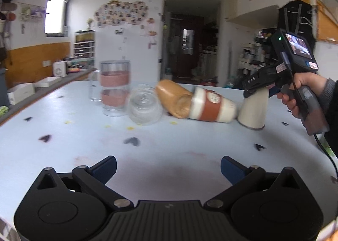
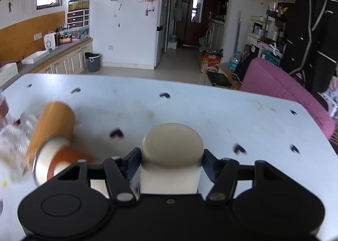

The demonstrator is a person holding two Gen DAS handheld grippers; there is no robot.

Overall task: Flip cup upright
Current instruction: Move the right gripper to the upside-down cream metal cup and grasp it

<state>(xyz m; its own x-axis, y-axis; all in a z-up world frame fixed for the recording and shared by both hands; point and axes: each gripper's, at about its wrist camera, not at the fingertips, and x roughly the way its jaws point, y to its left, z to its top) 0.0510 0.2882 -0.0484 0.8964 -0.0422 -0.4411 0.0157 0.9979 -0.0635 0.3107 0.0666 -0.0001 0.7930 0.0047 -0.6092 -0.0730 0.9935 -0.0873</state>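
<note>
A cream cup (image 1: 253, 107) stands upside down, slightly tilted, on the light blue table (image 1: 84, 145) at the right. My right gripper (image 1: 256, 91) is shut on its upper part; in the right wrist view the cup (image 2: 172, 145) fills the gap between the blue pads (image 2: 132, 163), its closed base facing away. My left gripper (image 1: 168, 169) is open and empty over the near table, well short of the cups.
A white cup with an orange band (image 1: 211, 106) and a wooden cup (image 1: 174, 98) lie on their sides left of the cream cup. A clear glass (image 1: 144, 107) lies beside them. Two banded glasses (image 1: 114, 87) stand stacked. A pink sofa (image 2: 285, 93) is beyond the table.
</note>
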